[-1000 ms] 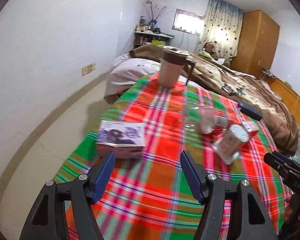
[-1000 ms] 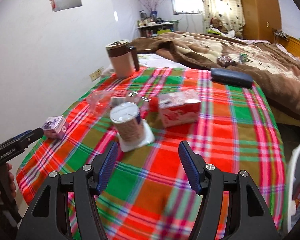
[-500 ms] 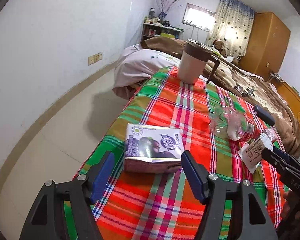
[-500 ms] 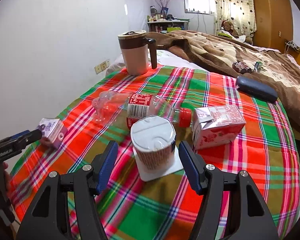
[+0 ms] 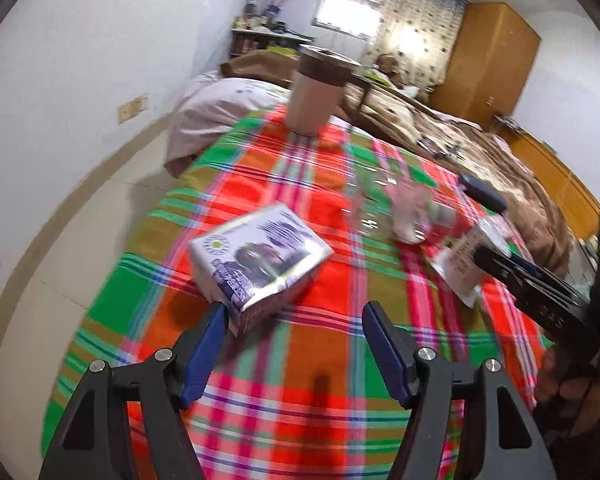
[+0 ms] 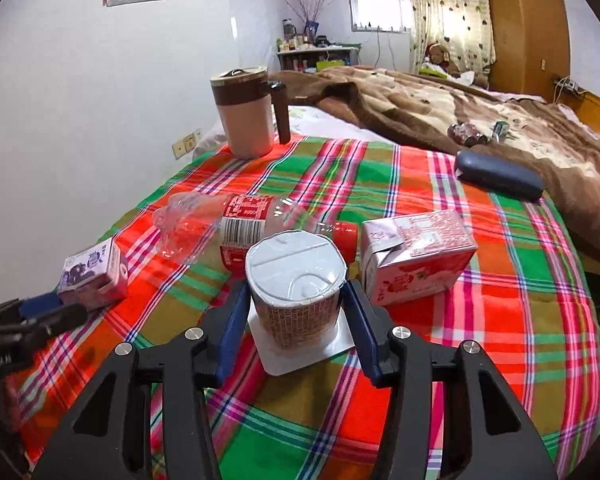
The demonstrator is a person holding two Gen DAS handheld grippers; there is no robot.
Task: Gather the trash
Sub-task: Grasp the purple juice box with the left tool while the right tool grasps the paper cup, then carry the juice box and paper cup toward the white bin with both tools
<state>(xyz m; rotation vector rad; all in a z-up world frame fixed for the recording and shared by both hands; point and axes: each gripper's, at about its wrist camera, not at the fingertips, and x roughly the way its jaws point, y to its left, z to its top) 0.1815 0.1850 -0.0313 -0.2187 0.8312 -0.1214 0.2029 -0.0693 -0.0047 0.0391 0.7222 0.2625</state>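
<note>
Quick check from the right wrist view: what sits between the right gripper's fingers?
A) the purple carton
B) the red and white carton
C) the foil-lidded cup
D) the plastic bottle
C: the foil-lidded cup stands between the fingers of the right gripper, whose jaws have just been closing on it.

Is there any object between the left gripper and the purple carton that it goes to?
Nothing visible does. The purple carton lies on the plaid cloth just ahead of the open left gripper, its near corner beside the left finger. The clear bottle lies farther back, off that path.
</note>
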